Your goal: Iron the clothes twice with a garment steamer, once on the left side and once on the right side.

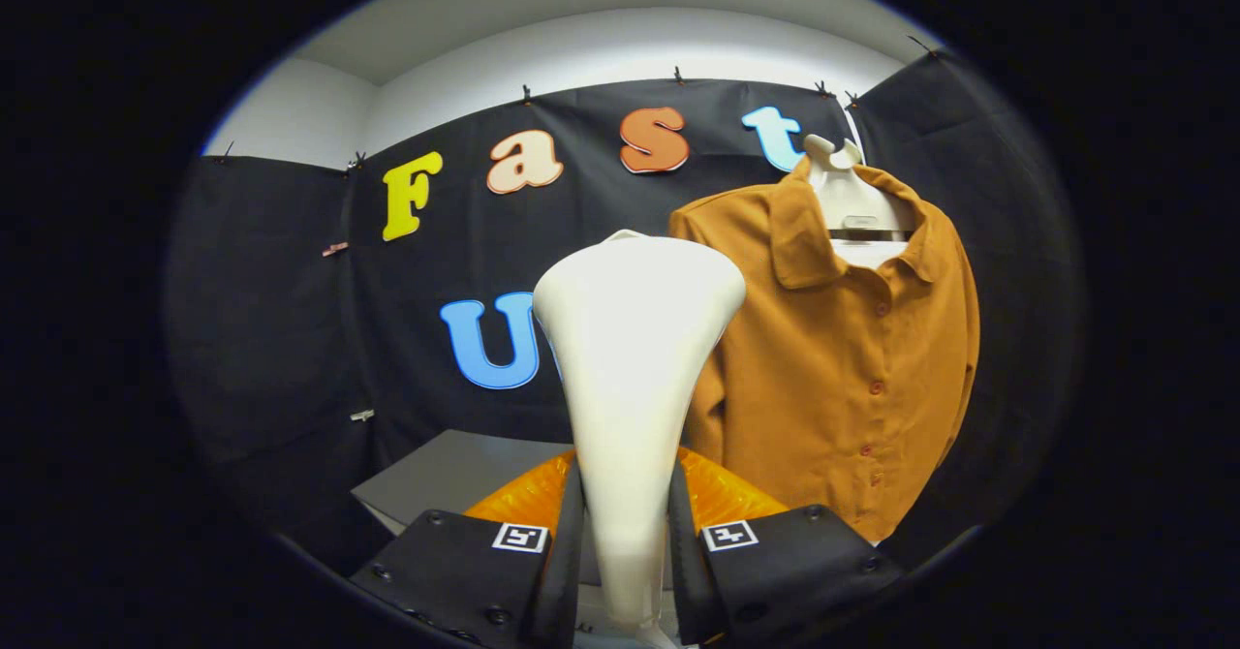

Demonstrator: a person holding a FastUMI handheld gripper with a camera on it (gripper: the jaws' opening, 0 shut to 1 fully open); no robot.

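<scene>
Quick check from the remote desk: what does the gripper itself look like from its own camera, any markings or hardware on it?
The gripper has two broad, flat-topped finger blocks, angled in toward narrow inner pads. Each block carries a small square white tag printed with a black-and-white coded pattern near its inner edge, and round screw heads dot the tops. I see no cables or sleeve.

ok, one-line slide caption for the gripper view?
Tongs shut on the white garment steamer, held upright before the buttoned orange shirt on its hanger.

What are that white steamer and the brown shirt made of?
Steamer, clamped between the fingers: probably moulded plastic, with a smooth, softly glossy skin. Shirt: woven cloth, matte, with soft folds, a collar and a row of buttons; fibre unclear.
</scene>
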